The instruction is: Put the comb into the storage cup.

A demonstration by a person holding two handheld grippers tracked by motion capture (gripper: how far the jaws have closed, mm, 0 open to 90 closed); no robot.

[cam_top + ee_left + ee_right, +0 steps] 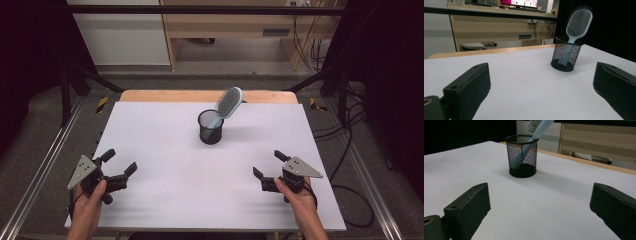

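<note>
A black mesh cup [210, 128] [566, 57] [522, 155] stands near the middle of the white table, towards the back. A light blue hairbrush [227, 105] [577, 23] [537, 128] stands in it handle down, leaning to the right with its bristled head above the rim. My left gripper [120, 161] [541, 87] rests open near the front left, held by a hand, nothing between its jaws. My right gripper [269, 164] [540, 207] is open near the front right, also empty. Both point towards the cup, well short of it.
The white table top [175, 165] has a wooden strip [200, 96] along its back edge. Metal rails run along both sides. Behind the table are a wooden desk [235, 25], cables [305, 35] and a monitor [520, 3].
</note>
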